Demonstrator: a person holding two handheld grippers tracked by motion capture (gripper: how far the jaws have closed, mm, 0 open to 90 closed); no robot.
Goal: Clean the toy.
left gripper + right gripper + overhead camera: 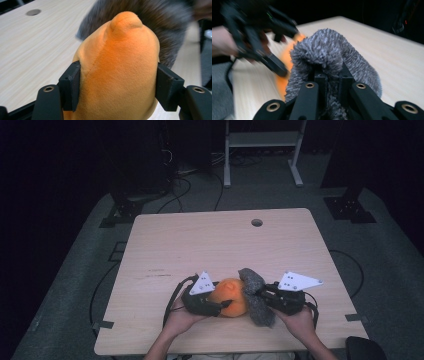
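Observation:
A round orange plush [230, 296] lies near the table's front edge, with a grey fuzzy cover [254, 284] draped on its right side and hanging toward the front. My left gripper [222, 305] comes in from the left. In the left gripper view its jaws [117, 85] press on both flanks of the orange plush [120, 57], with the grey fuzz [162, 27] behind it. My right gripper [261, 295] reaches in from the right. In the right gripper view it is shut [333, 75] on a fold of the grey cover [322, 50], and the orange plush [287, 57] peeks out to the left.
The wooden table [200, 245] has a cable hole [256, 222] near its far edge. On the floor beyond stand a white frame [262, 140] and two black stand bases [122, 211] [348, 207]. Cables trail off the table's left side.

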